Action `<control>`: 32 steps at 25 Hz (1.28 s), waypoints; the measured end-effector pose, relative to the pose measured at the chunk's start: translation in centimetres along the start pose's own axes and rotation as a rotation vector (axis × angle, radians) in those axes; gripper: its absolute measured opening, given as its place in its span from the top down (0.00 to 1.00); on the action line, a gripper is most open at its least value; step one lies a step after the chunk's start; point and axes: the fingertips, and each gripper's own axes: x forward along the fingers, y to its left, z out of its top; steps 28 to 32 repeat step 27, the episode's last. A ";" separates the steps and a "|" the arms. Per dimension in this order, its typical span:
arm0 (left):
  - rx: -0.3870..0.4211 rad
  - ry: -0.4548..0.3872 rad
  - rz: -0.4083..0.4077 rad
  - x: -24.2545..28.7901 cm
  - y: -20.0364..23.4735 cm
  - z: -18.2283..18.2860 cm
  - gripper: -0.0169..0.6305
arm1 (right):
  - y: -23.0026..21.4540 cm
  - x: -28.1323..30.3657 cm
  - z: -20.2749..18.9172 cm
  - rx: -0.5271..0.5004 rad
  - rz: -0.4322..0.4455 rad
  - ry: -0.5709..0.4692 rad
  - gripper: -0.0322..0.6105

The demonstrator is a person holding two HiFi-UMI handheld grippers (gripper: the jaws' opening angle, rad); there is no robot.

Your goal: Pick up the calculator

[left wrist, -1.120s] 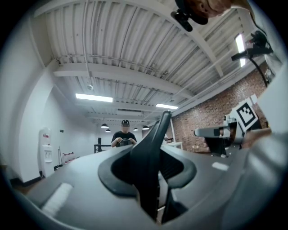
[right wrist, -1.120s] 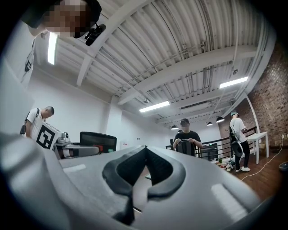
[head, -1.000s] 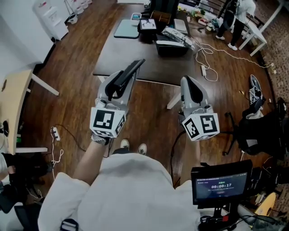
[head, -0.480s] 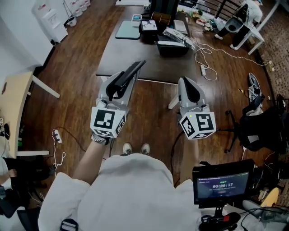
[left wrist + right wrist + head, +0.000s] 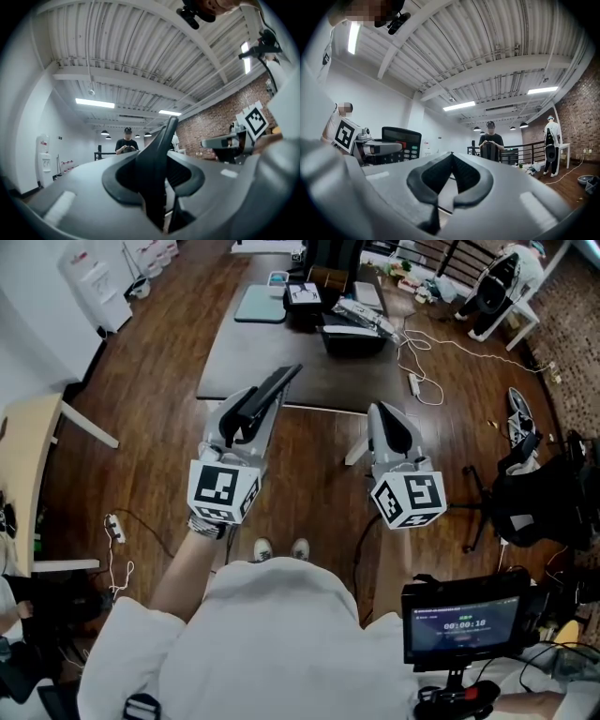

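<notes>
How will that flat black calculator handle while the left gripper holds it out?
Probably stiff: the flat black calculator juts straight from the left gripper without drooping. Likely light, since one pinch carries the overhang. Its smooth casing might slip.

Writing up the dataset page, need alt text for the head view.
The left gripper holds a dark calculator between its jaws; the right gripper beside it is shut and empty. Both hang over a wood floor, at the near edge of a dark table.

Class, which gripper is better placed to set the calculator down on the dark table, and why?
Left: the left gripper is clamped on the calculator; the right gripper is shut and empty.
</notes>
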 end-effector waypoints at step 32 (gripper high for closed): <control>-0.014 0.009 0.005 -1.3 1.6 -0.2 0.76 | 1.7 0.3 1.2 0.004 -0.008 -0.009 0.95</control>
